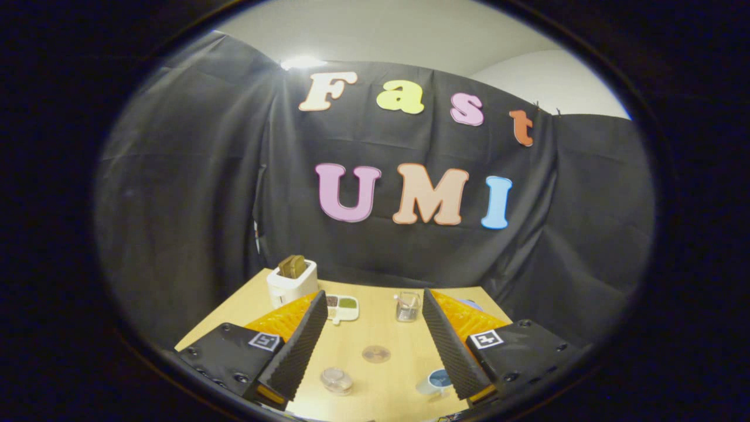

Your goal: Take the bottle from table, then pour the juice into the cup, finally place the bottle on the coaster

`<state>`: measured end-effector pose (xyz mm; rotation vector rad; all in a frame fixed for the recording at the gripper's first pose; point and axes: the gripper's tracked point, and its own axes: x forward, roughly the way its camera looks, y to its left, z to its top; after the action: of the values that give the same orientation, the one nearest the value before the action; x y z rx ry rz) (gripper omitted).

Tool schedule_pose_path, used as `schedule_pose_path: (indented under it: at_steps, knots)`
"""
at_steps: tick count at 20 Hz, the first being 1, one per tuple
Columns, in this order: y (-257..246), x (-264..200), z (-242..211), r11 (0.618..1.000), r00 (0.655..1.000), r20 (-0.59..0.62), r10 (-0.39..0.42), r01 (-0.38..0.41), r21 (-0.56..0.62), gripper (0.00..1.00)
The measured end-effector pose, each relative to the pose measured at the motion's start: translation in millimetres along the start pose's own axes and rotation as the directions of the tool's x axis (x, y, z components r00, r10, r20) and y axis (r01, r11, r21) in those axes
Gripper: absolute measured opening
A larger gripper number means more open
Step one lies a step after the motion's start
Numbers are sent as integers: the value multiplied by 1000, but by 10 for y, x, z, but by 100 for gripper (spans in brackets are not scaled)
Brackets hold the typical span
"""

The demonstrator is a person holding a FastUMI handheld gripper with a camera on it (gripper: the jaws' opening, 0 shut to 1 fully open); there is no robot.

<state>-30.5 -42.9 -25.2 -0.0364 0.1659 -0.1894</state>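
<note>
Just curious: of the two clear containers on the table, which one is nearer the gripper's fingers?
The low round clear one, lying between the open fingers; the taller glass cup stands farther back.

A blue cup sits partly hidden behind the right finger of the wide-open gripper; the far glass jar's contents are too small to tell.

Bare wooden tabletop lies between the gripper's wide-apart fingers; a flat round clear coaster and small clear glass cup stand ahead.

Dim booth, one bright ceiling lamp glare (soft, slightly blurred), strong fisheye bending at edges.
</note>
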Motion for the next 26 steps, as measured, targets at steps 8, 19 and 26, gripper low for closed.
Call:
schedule_pose_path:
  at_steps: [8, 19, 26]
  knots:
    - [272, -137, -523, 997, 993, -97, -73, 76, 32, 100]
    - [780, -129, -1613, 981, 955, -254, -156, 180, 76, 100]
    - [995, -171, -2258, 972, 941, -298, -161, 203, 117, 100]
